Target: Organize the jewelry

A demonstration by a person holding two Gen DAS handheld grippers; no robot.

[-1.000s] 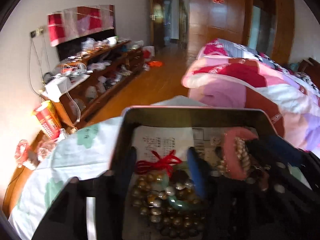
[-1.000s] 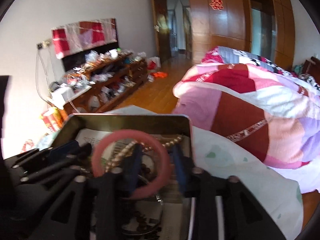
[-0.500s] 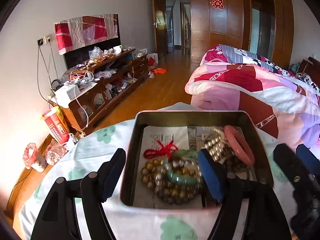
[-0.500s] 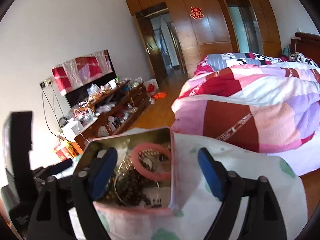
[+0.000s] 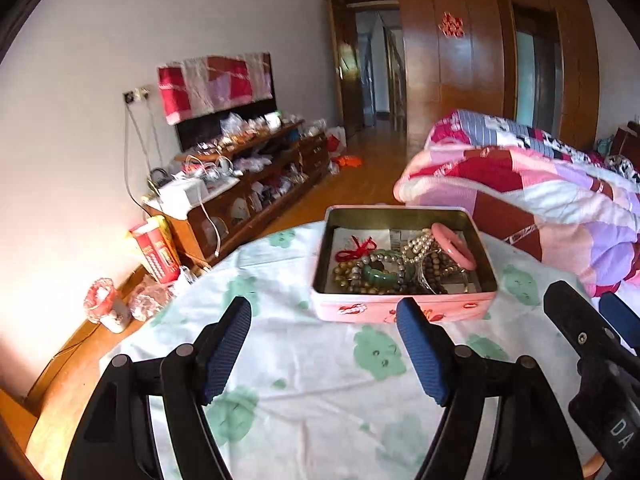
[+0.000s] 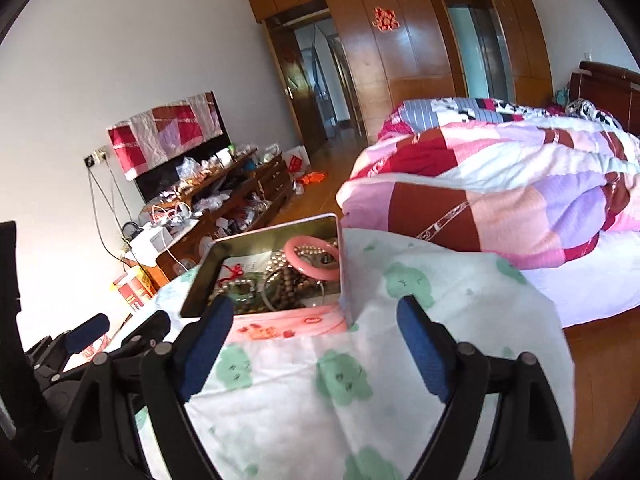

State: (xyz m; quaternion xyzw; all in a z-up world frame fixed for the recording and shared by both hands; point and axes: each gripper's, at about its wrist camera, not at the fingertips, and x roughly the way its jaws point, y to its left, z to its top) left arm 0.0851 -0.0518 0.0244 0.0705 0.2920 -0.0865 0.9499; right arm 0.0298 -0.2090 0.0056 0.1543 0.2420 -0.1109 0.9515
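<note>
A pink tin box (image 5: 404, 309) (image 6: 280, 326) stands on the table, holding several pieces of jewelry: a pink bangle (image 5: 454, 245) (image 6: 314, 259), a pearl string (image 5: 418, 245), brown bead bracelets (image 5: 352, 276), a green bracelet (image 5: 378, 278) and a red cord (image 5: 356, 248). My left gripper (image 5: 326, 354) is open and empty, held back from the box's near side. My right gripper (image 6: 314, 344) is open and empty, to the box's near right.
The table wears a white cloth with green prints (image 5: 320, 380). A bed with a pink and red quilt (image 6: 500, 192) lies to the right. A cluttered wooden TV cabinet (image 5: 248, 184) lines the left wall.
Both grippers opened, letting the bead bracelets and the pink bangle rest in the box, and pulled back and up away from it.
</note>
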